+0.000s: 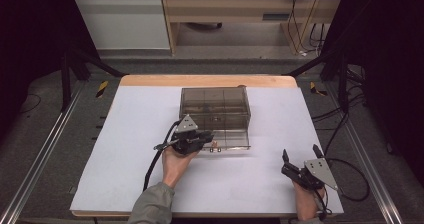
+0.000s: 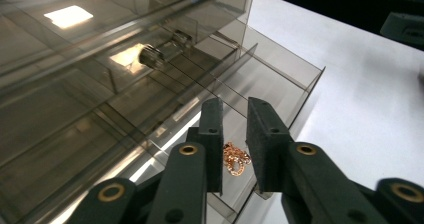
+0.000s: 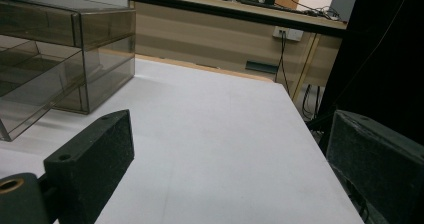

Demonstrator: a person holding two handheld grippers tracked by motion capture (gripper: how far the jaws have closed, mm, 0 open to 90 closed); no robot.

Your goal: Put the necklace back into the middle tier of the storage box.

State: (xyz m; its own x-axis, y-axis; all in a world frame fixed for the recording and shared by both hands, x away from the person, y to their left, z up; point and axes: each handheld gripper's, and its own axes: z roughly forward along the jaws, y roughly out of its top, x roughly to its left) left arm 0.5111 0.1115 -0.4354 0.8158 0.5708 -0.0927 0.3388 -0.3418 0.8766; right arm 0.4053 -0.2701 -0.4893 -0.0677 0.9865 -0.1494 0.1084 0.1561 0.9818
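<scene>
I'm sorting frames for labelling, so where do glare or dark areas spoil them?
Left gripper view: bright ceiling-light reflections on the clear drawer box, while the gold chain between the left tool stays readable. High view: the surroundings go near black, the white table is evenly lit. Right gripper view: the near right tool looks soft.

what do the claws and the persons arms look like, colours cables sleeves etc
Both claws, left and right, are black, each topped by a grey three-cornered plate with a black cable trailing off. Up close the jaws are flat rectangular blocks with rough dark pads on arms with brass-coloured pivot rings. The left forearm wears a grey-green sleeve.
</scene>
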